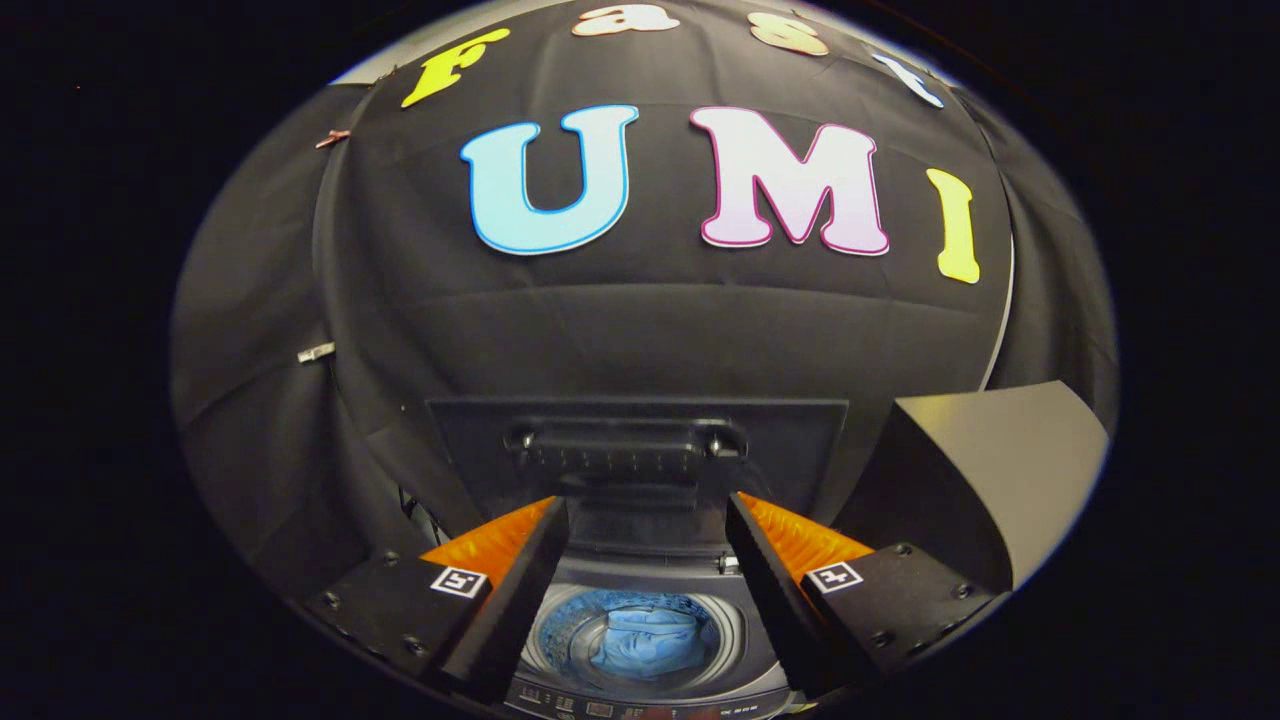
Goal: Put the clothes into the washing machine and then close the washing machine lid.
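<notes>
Clothes [645, 640] lie inside the washing machine [640, 690], a soft blue bundle crumpled at the bottom of the round tub. The tub walls around the bundle look shiny and pale, with a blue tint. The washing machine is small and dark, and a strip of little buttons runs along its near edge. Its lid [637, 450] stands up, open, at the back of the machine, a dark flat panel with a handle bar across it. The lid leans up in front of the black cloth wall [640, 330] behind it. A dark grey box [985, 470] sits to the right of the lid, close to it. The gripper [645, 560] hangs above the open machine and looks down and forward over it, so the tub shows low between its two fingers. The fingers [520, 590] are spread wide apart, one on each side of the tub opening. Nothing is between them and they hold nothing. They touch neither the clothes nor the lid. The lid stands just beyond the fingertips, and the clothes sit below them, down in the tub. Each finger has a small square marker on its top near the base. I cannot tell how the hand holding the tool is placed.
</notes>
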`<state>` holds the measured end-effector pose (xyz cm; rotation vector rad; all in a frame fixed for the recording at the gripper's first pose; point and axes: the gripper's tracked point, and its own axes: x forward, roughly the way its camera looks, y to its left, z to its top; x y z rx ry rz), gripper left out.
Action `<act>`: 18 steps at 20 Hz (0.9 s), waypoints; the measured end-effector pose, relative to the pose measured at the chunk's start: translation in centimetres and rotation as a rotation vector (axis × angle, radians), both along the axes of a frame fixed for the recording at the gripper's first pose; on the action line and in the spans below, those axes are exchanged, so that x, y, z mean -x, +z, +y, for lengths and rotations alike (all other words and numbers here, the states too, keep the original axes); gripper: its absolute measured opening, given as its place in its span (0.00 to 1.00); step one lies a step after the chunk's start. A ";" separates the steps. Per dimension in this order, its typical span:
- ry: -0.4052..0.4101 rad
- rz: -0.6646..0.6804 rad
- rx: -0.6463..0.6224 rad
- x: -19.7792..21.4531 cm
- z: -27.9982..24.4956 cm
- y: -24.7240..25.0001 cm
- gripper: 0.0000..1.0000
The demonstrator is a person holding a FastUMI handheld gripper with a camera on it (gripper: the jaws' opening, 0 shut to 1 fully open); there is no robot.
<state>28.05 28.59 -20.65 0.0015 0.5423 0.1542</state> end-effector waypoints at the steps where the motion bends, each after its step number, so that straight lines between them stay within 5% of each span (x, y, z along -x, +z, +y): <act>1: 0.006 0.002 -0.004 -0.6 0.3 0.3 1.00; 8: 0.000 -0.029 0.000 -6.5 1.4 2.8 1.00; 18: -0.013 0.040 0.014 -11.1 0.0 -2.3 1.00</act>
